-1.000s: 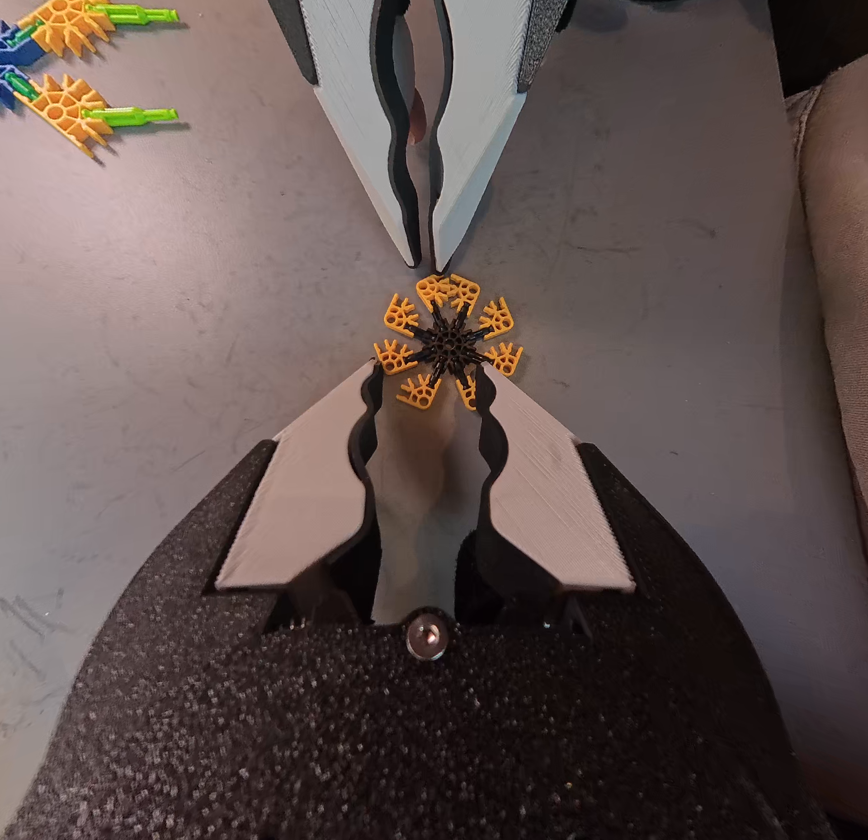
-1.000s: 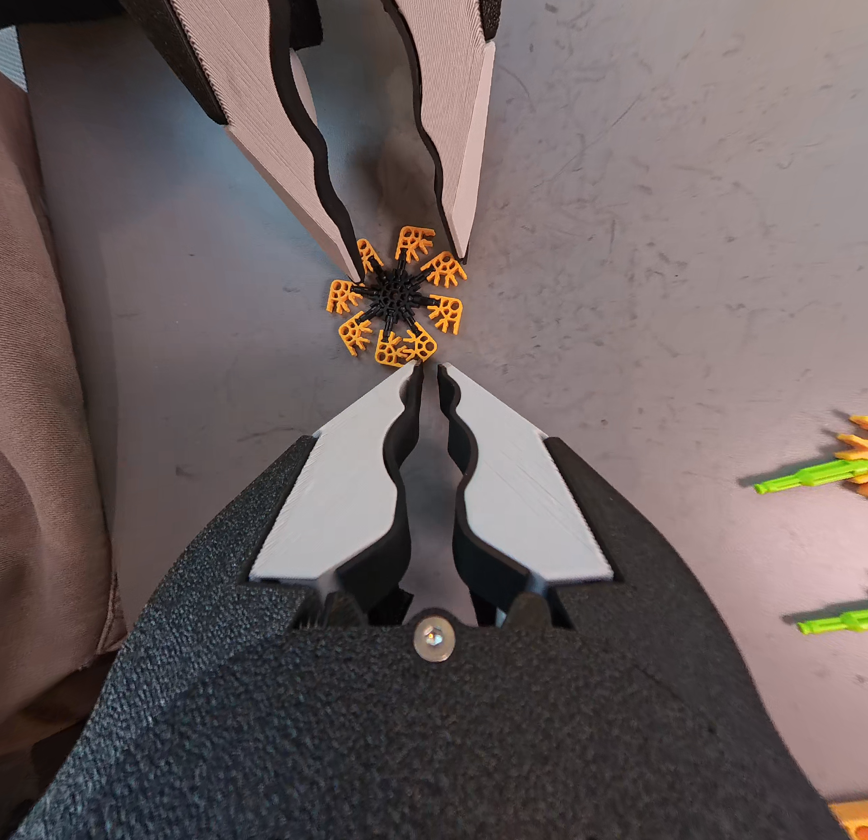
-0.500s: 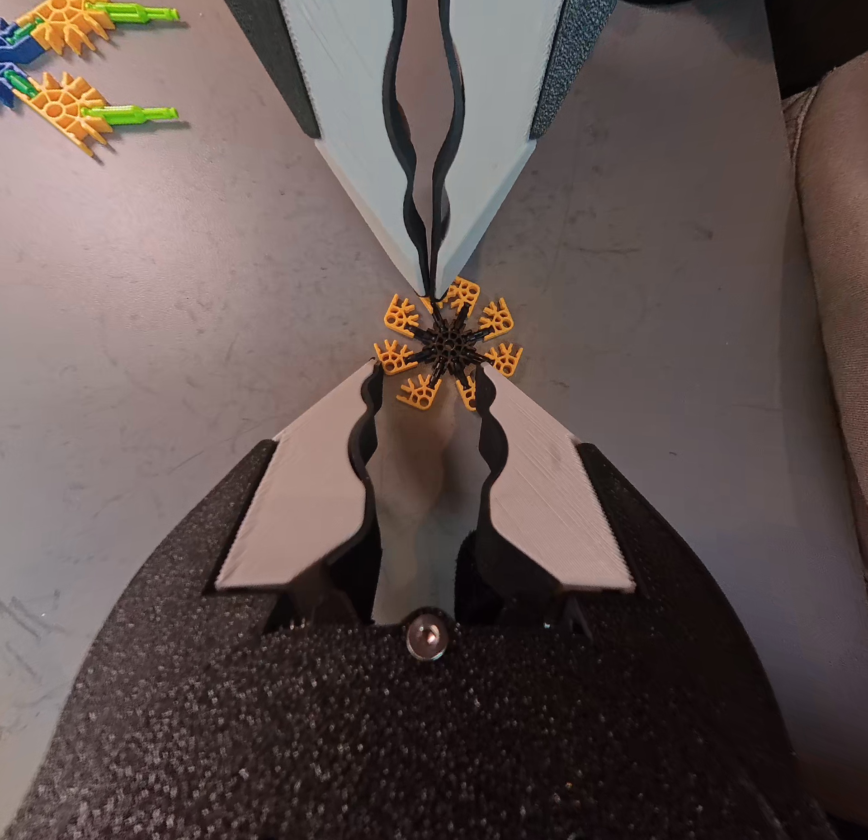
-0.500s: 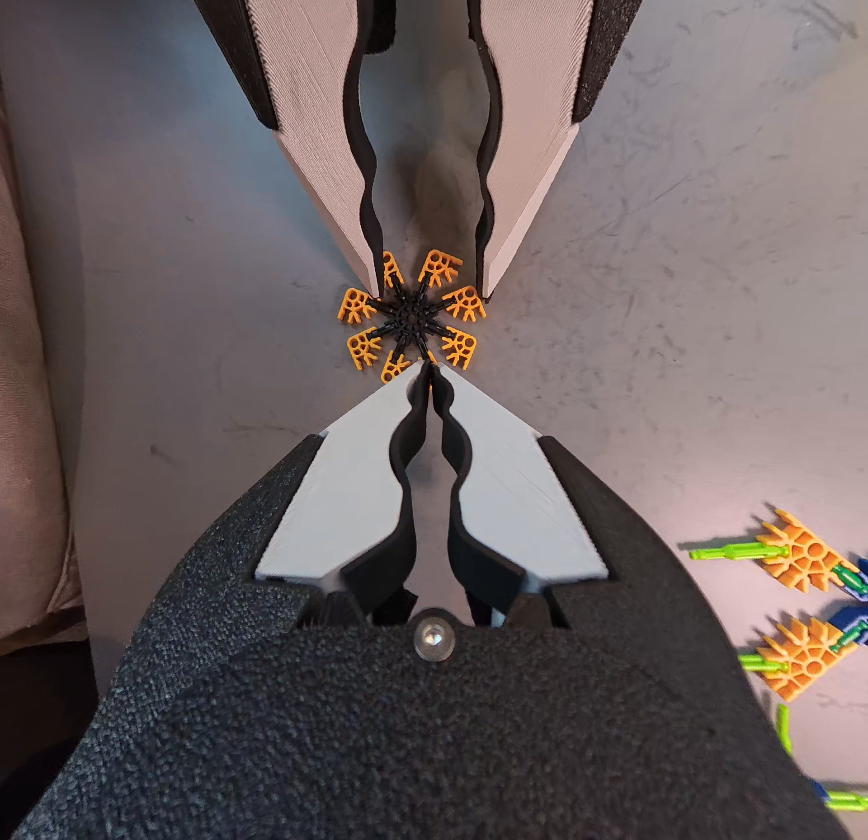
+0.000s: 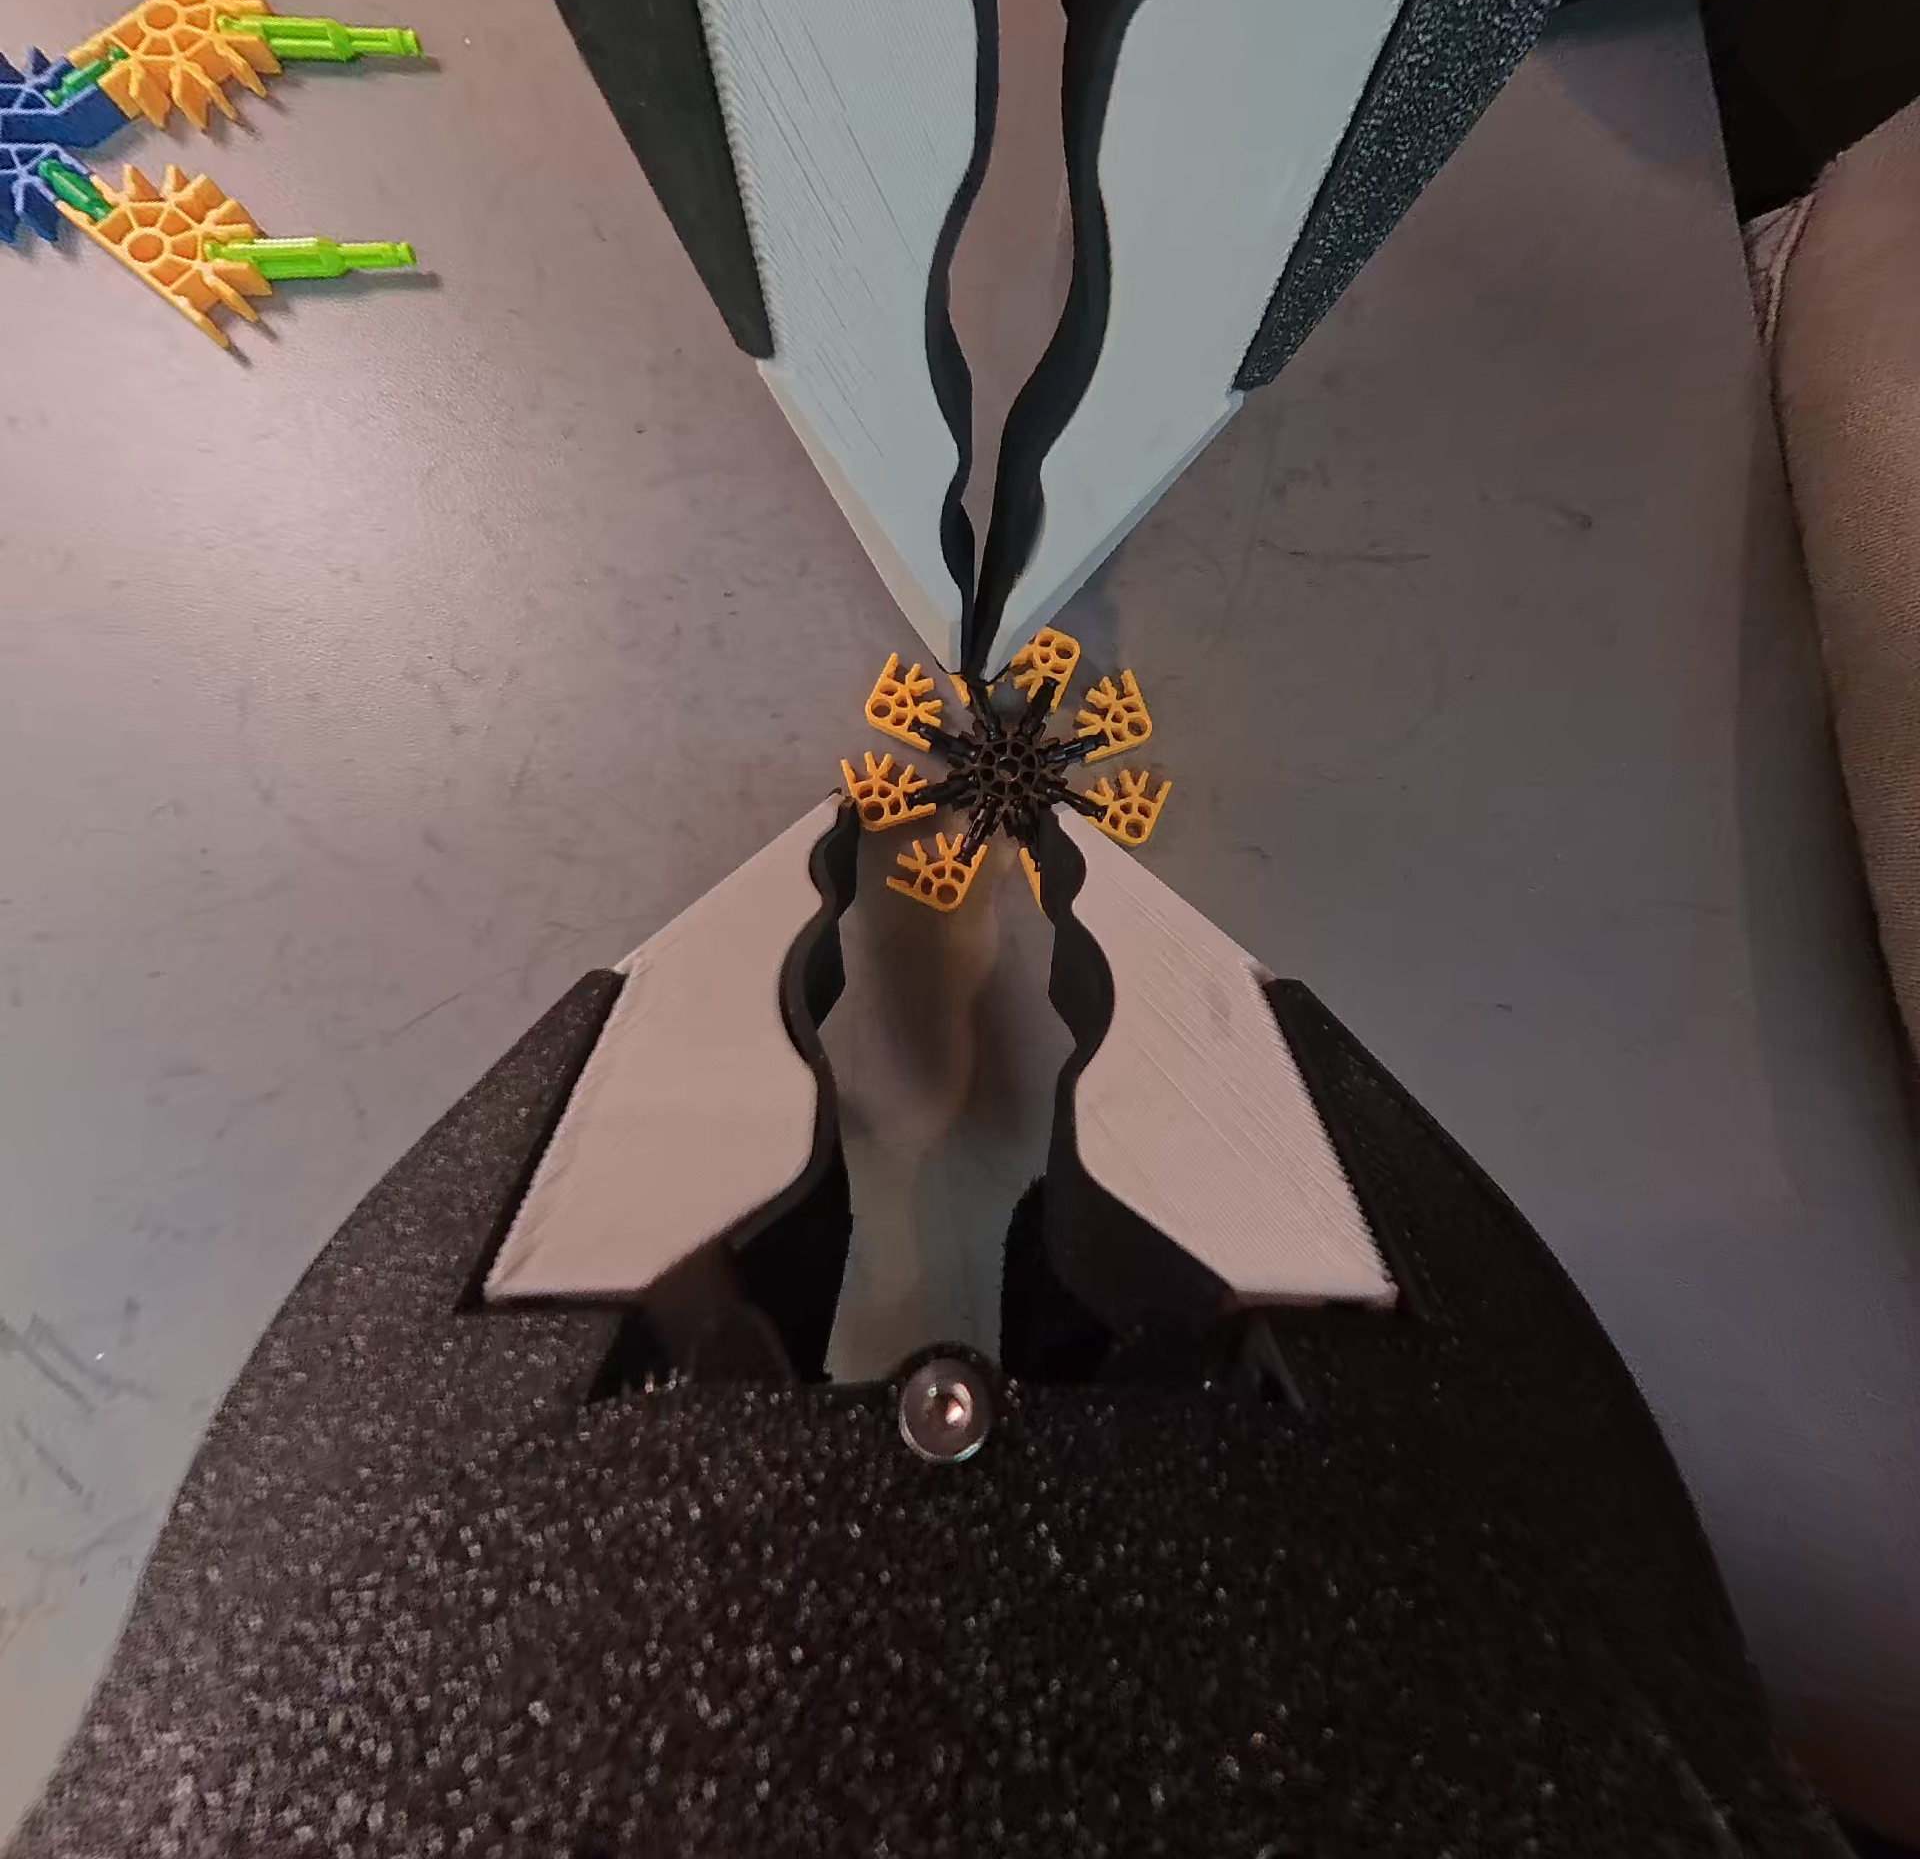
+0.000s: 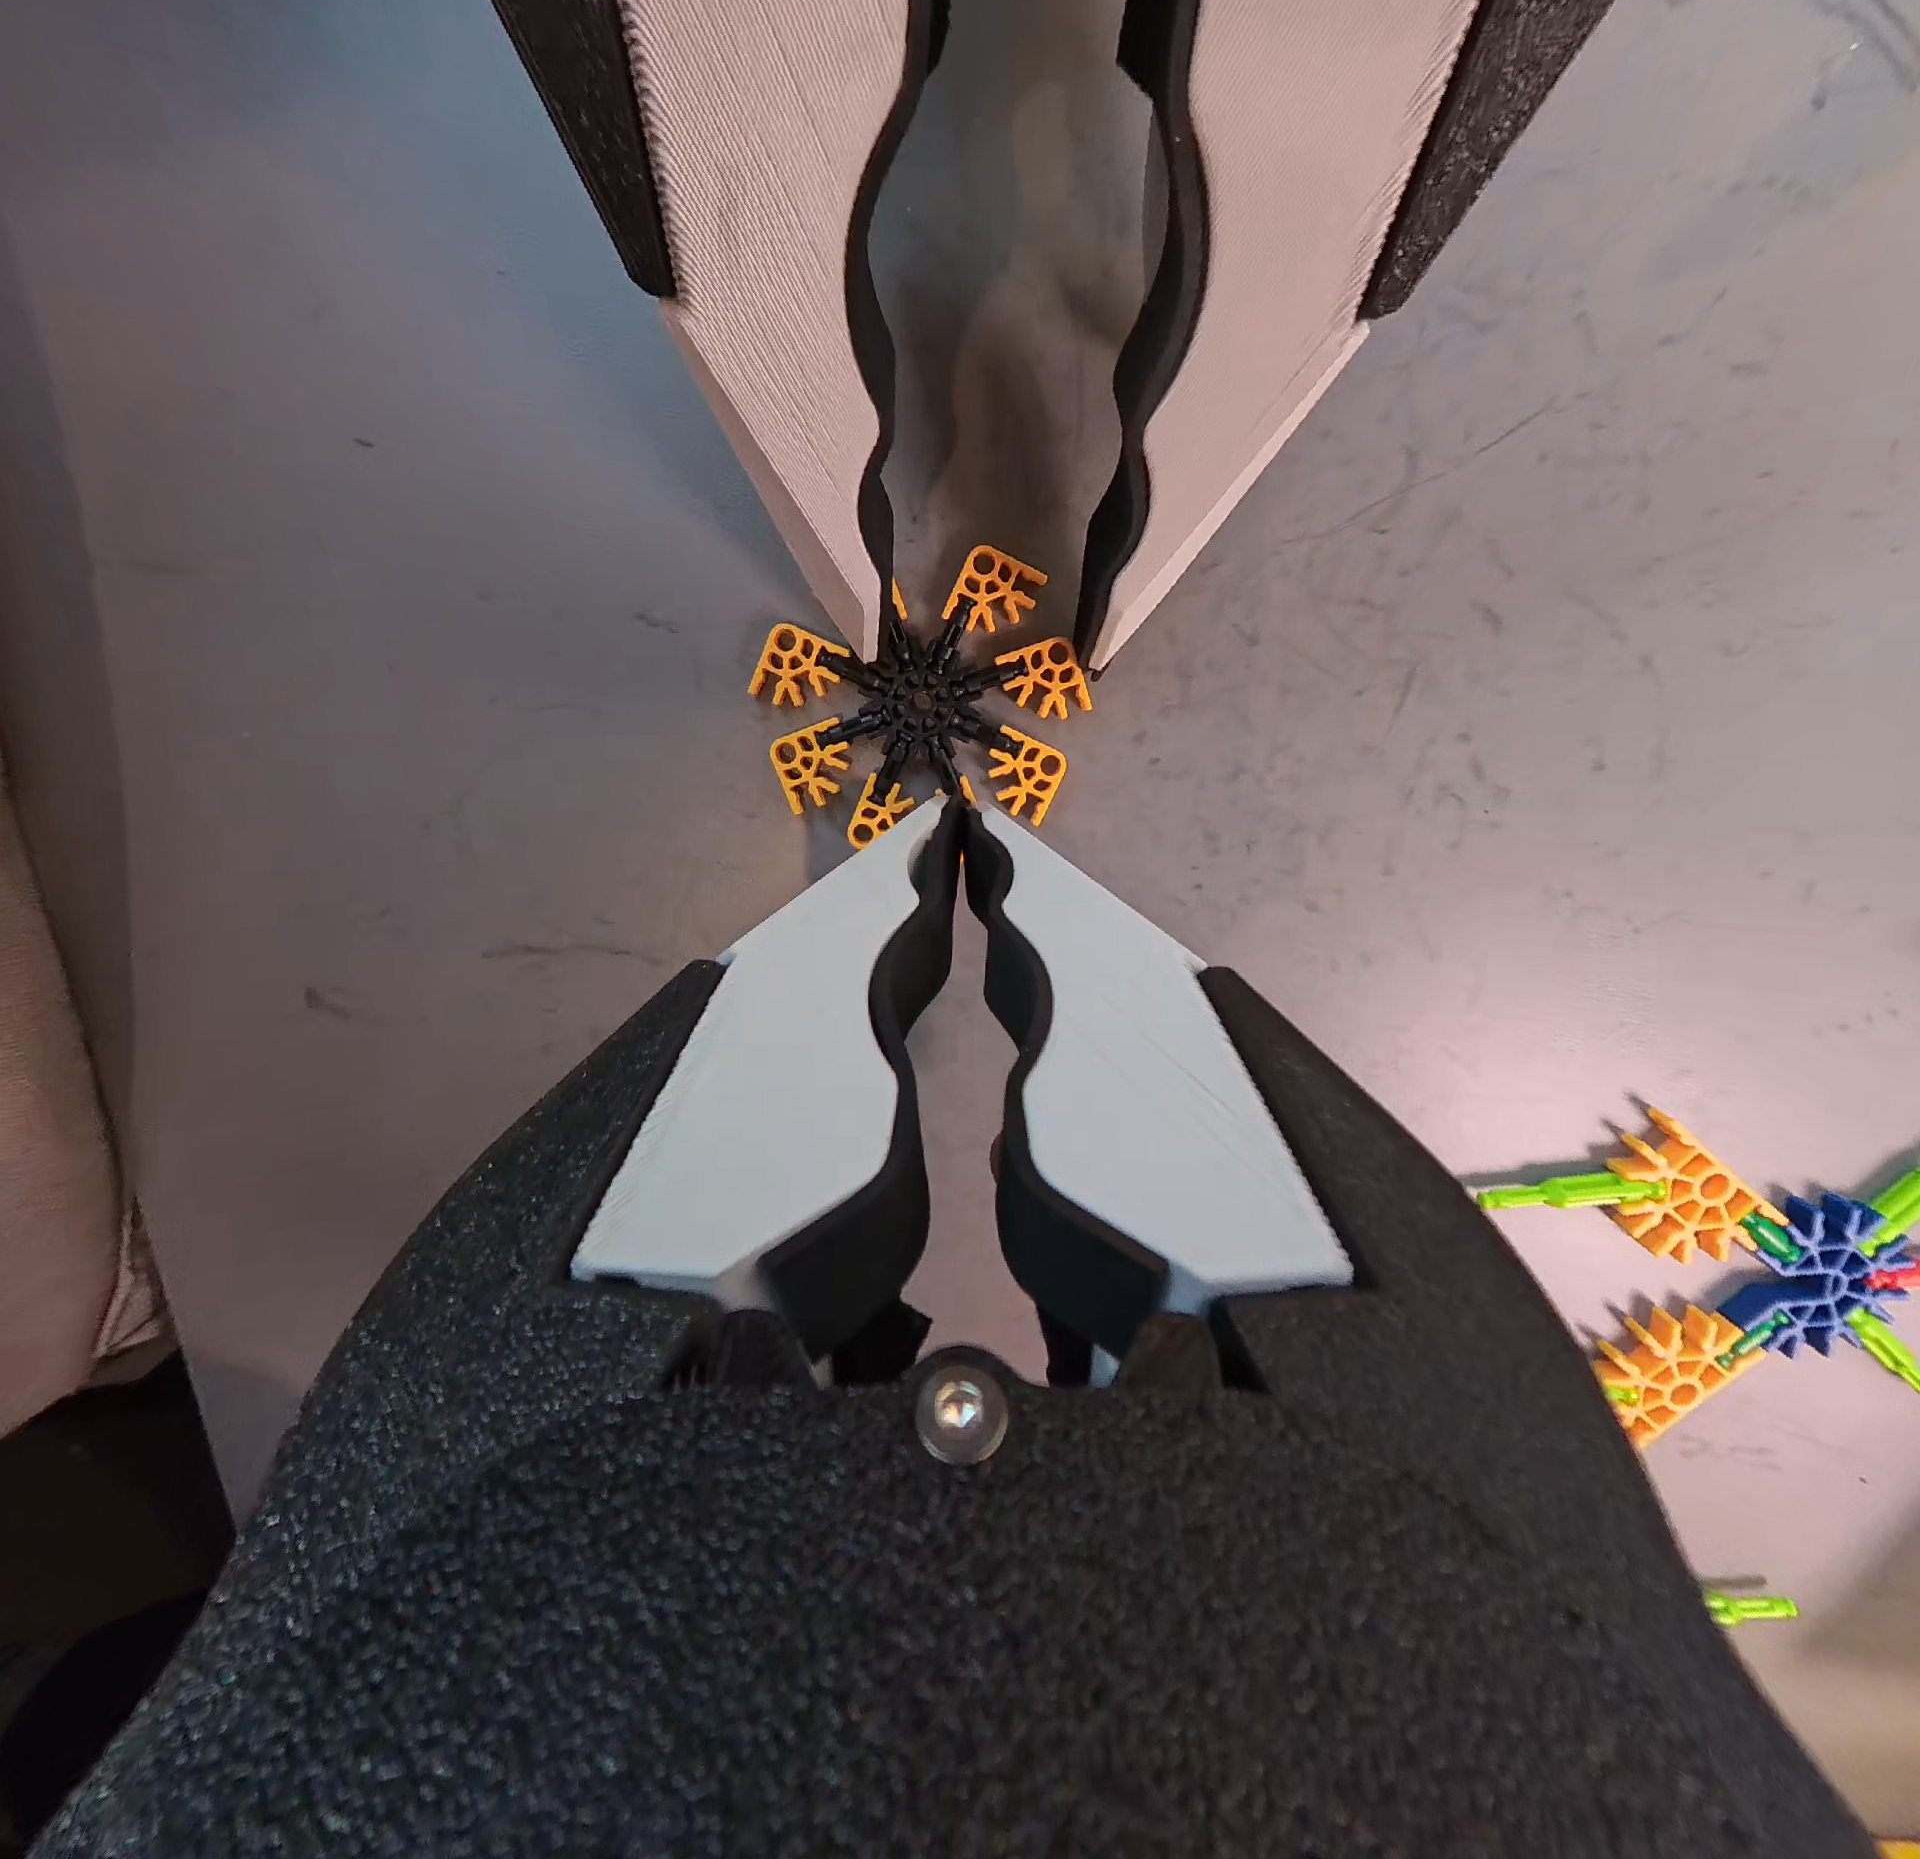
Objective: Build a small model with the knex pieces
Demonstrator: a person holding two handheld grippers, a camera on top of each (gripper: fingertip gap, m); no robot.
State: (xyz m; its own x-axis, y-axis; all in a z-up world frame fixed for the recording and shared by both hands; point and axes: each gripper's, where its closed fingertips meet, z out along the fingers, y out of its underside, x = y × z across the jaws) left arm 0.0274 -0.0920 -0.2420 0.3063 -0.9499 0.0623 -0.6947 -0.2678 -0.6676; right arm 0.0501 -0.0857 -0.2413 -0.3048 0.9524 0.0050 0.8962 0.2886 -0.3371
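Note:
A small wheel lies flat on the grey table (image 5: 416, 666): a black hub (image 5: 1006, 765) with short black spokes and several orange connectors round its rim. It also shows in the right wrist view (image 6: 920, 710). My left gripper (image 5: 945, 820) is open at the wheel's near side. Its fingertips straddle one orange connector (image 5: 935, 869) and rest against the rim. My right gripper (image 6: 954, 810) comes from the opposite side and is shut on another orange connector (image 6: 968, 791), mostly hidden between its tips. In the left wrist view the right gripper (image 5: 971, 666) points down from the top.
A second build of orange fan pieces (image 5: 171, 43), a blue hub (image 6: 1829, 1279) and green rods (image 5: 312, 256) lies off to one side on the table. A loose green rod (image 6: 1751, 1638) lies near it. Beige fabric (image 5: 1860, 562) borders the table's other side. Both grippers' tips are close together, under 4 cm apart.
My right gripper has moved in to the wheel and closed on an orange connector on its rim. My left gripper and the wheel have stayed in place.

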